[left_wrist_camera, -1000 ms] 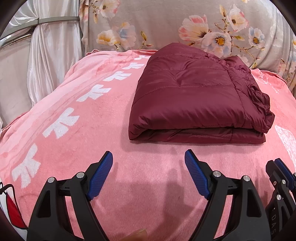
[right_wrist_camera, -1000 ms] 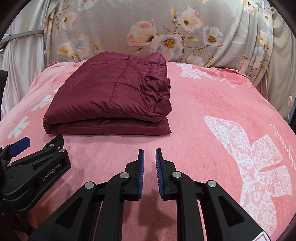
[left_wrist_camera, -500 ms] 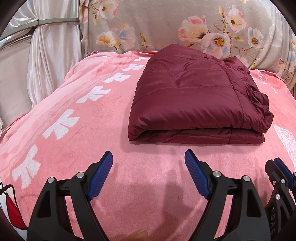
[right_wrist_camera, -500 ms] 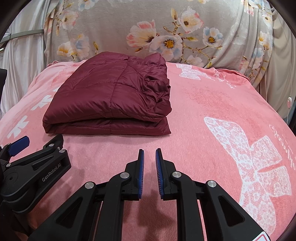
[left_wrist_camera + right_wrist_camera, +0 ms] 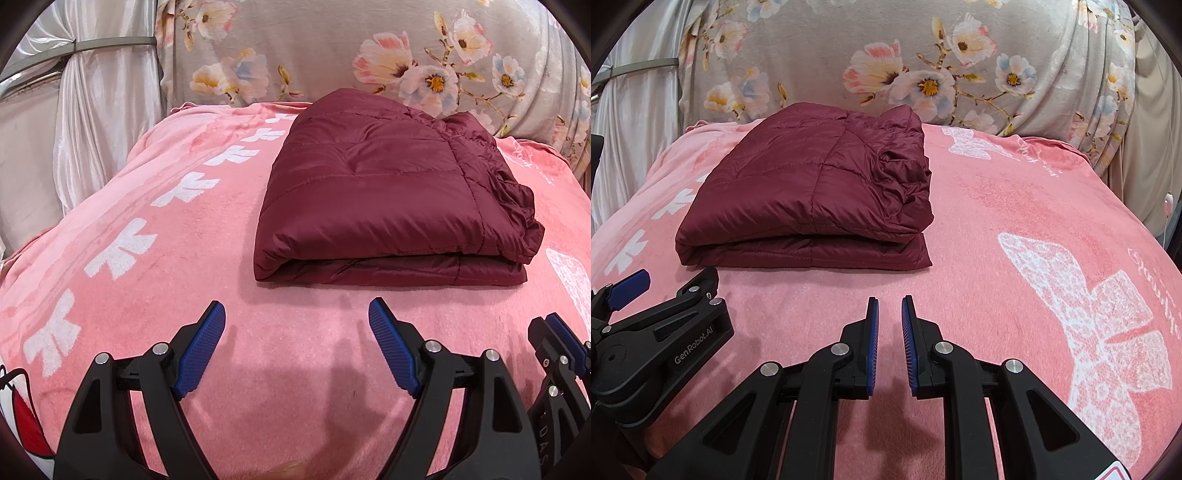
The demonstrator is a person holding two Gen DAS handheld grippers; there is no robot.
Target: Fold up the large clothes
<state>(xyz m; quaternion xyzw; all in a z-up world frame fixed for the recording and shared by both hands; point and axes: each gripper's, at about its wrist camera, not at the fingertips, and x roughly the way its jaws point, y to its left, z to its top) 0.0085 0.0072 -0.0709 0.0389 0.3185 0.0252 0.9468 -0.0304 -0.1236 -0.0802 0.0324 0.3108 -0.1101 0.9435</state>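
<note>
A maroon quilted jacket [image 5: 384, 192] lies folded into a thick rectangle on a pink blanket [image 5: 177, 258]. It also shows in the right wrist view [image 5: 812, 195], at the left. My left gripper [image 5: 297, 312] is open and empty, held low over the blanket just in front of the jacket's near edge. My right gripper [image 5: 889, 306] is shut and empty, with a narrow gap between its blue pads, in front of the jacket's right corner. Each gripper shows at the edge of the other's view.
The pink blanket [image 5: 1015, 229] with white butterfly prints covers the whole bed. A grey floral cover [image 5: 923, 66] rises behind it. A white satin curtain [image 5: 96, 118] hangs at the far left. The bed falls away at its left and right sides.
</note>
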